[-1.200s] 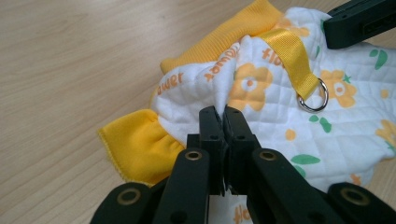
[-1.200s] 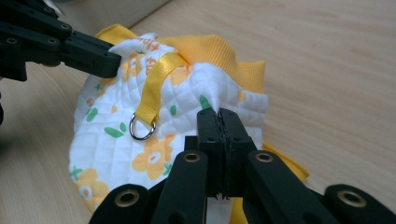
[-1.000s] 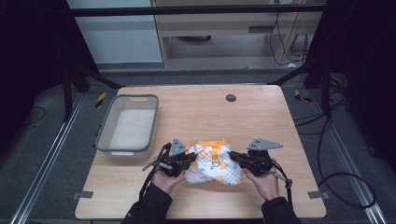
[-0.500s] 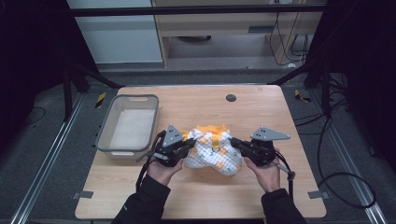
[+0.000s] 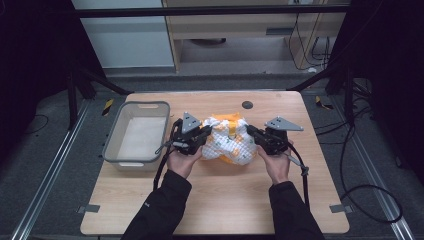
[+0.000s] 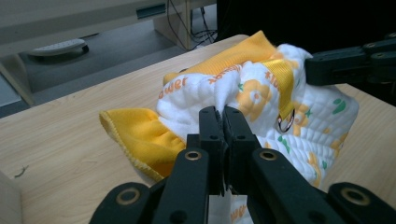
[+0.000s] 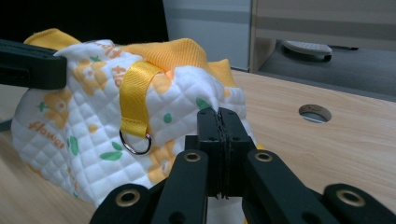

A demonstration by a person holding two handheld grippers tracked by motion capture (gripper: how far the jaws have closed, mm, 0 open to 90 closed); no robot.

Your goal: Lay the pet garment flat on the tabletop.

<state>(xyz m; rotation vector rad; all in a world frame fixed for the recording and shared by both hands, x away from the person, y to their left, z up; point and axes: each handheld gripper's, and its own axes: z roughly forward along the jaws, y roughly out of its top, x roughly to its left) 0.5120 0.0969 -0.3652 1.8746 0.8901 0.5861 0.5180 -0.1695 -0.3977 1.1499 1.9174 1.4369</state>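
Two dark sleeves enter from the near table edge (image 5: 215,210), each hand holding a gripper. The left gripper (image 6: 223,116) has its jaws pressed together on a fold of the cloth (image 5: 227,140), at the cloth's left side. The right gripper (image 7: 222,119) is likewise pinched on a fold at the cloth's right side. The cloth is a white quilted piece with orange flower and green leaf print and yellow backing, bunched in a heap between the two grippers at mid-table. A yellow strap (image 7: 135,95) with a metal ring (image 7: 135,142) lies over its top. A grey bin (image 5: 137,135) stands just left of the left gripper. A round hole (image 5: 247,105) sits in the tabletop beyond the cloth.
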